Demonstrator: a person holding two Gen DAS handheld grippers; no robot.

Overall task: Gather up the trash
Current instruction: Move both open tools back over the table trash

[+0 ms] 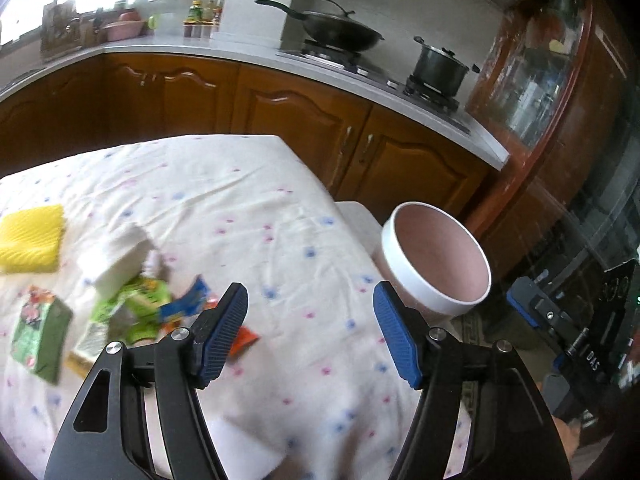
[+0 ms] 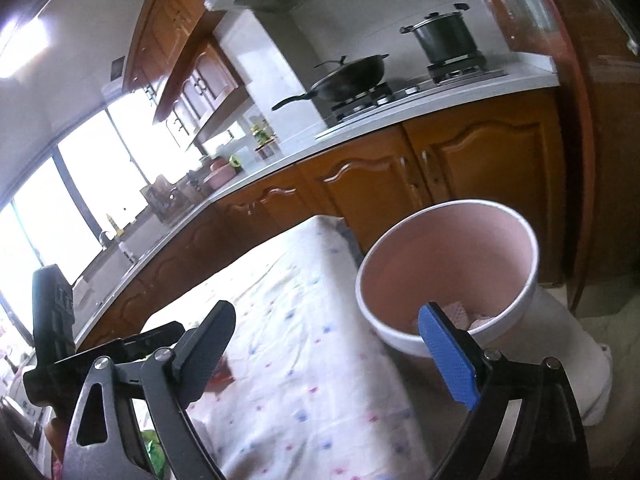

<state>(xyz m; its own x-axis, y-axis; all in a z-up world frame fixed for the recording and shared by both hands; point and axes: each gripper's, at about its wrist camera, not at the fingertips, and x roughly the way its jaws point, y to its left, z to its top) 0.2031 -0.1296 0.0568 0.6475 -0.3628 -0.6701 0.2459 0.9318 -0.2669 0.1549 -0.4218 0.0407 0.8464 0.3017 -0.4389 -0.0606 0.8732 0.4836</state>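
A white bin with a pink inside stands beside the table's right edge; it also shows in the right wrist view, with something pale and pinkish at its bottom. Trash lies on the table at the left: a green carton, green wrappers, a blue wrapper, an orange wrapper, crumpled white tissue. My left gripper is open and empty above the tablecloth, right of the trash. My right gripper is open and empty, just left of the bin's rim.
A yellow sponge lies at the table's left. The table wears a white dotted cloth. Behind it runs a wooden kitchen counter with a wok and a pot on the stove. A glass cabinet stands at right.
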